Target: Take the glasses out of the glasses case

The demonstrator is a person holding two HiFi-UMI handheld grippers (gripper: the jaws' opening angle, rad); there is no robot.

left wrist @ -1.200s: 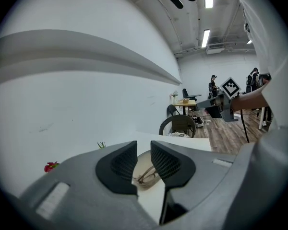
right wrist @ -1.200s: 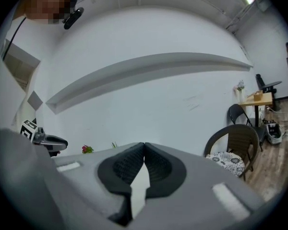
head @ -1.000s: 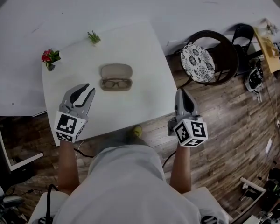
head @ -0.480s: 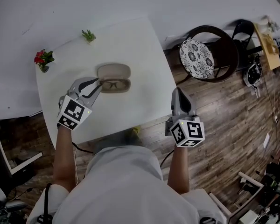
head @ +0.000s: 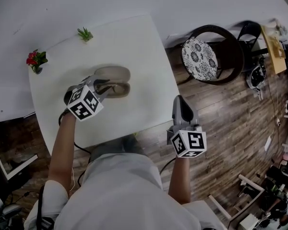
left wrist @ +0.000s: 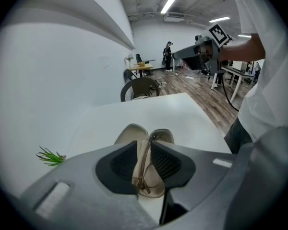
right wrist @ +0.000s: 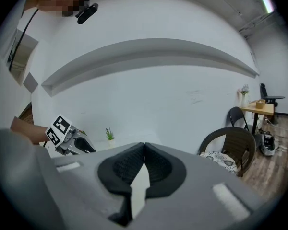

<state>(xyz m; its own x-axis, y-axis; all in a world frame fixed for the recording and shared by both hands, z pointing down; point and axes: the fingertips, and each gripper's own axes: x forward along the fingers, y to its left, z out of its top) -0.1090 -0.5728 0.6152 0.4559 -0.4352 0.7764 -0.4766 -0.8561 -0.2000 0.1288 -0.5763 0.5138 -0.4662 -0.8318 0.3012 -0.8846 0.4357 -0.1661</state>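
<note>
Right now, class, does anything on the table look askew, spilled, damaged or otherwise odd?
Nothing stands out. The glasses case lies open on the white table, with the glasses inside it and the left hand-held gripper closed on them. The right hand-held gripper is shut and empty.

Glasses case [head: 114, 74] lies mid-table [head: 144, 51]; the glasses [left wrist: 143, 170] rest in it, between the left gripper's [head: 101, 84] jaws. Right gripper [head: 179, 101] hangs just off the table's near right edge. Chair [head: 213, 56] stands to the right. Flowers [head: 34, 61] and plant [head: 85, 34] sit far left.
</note>
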